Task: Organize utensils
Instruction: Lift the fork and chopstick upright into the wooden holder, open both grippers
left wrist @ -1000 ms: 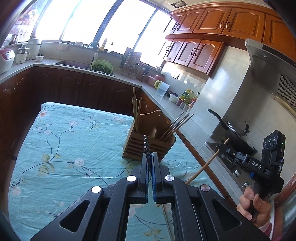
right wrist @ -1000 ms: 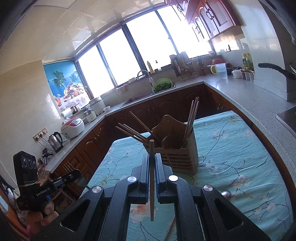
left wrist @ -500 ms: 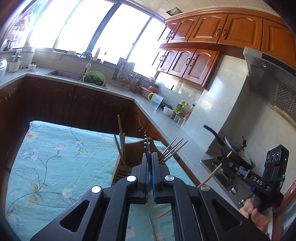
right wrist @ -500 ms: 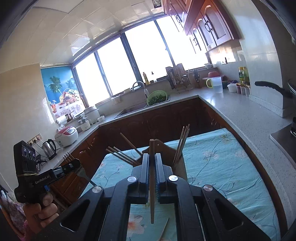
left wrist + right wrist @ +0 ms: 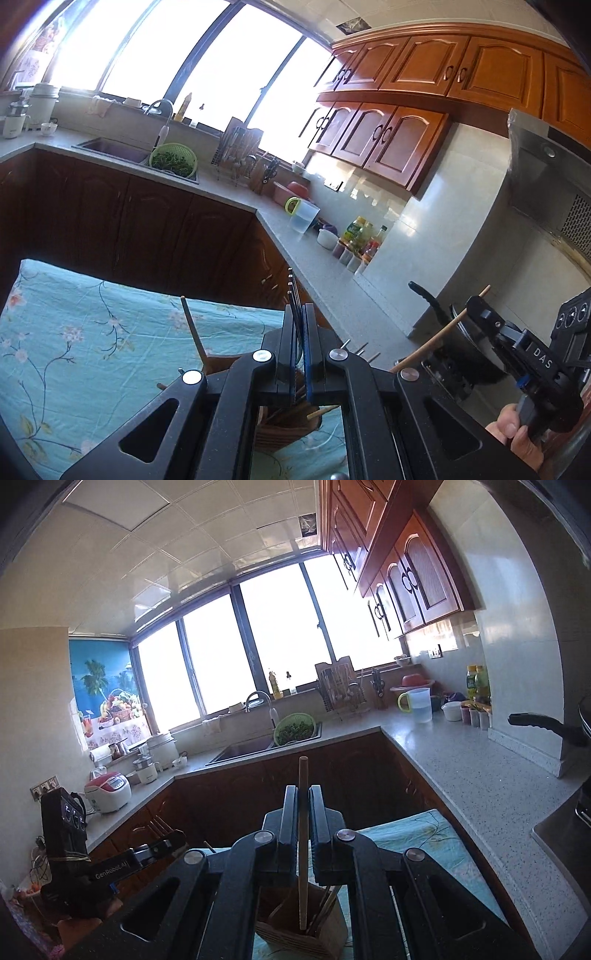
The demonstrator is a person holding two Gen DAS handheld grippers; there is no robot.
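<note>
Left gripper (image 5: 299,325) clamped dark chopsticks (image 5: 293,299). Right gripper (image 5: 303,805) pinched a wooden chopstick (image 5: 303,842). Only the right view showed the holder (image 5: 295,930) at bottom centre.

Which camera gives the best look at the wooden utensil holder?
Right wrist view: the utensil holder shows its open top and front below the gripper. The left wrist view shows only a slice of it between the gripper's arms.

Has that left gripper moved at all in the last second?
Yes. The left gripper has come forward over the wooden holder, which sat well ahead of its fingers and now lies beneath them on the table.
</note>
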